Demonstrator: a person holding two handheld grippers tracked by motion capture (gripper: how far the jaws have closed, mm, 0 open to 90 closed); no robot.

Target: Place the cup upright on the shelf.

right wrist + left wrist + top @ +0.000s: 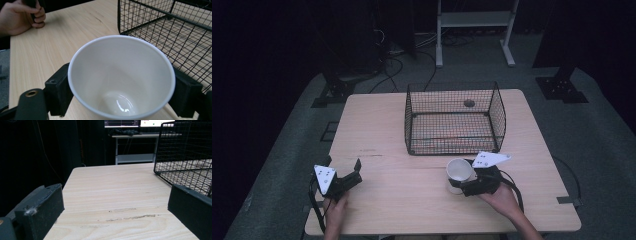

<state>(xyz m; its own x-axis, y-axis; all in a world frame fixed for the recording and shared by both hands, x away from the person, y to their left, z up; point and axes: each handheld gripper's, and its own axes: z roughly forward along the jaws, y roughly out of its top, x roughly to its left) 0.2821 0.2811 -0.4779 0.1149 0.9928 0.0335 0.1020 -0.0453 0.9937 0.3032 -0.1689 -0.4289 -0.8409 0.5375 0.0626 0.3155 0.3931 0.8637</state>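
Right gripper (460,179) has its jaws clamped on either side of the white mug (458,172), which I see near the front of the wooden table (377,125), just in front of the black wire basket (455,119). Its mouth faces up, tipped slightly toward my camera, so its long axis runs close to vertical; I look straight into its bare interior. My left gripper (344,171) rests at the front left with jaws spread wide, nothing between them.
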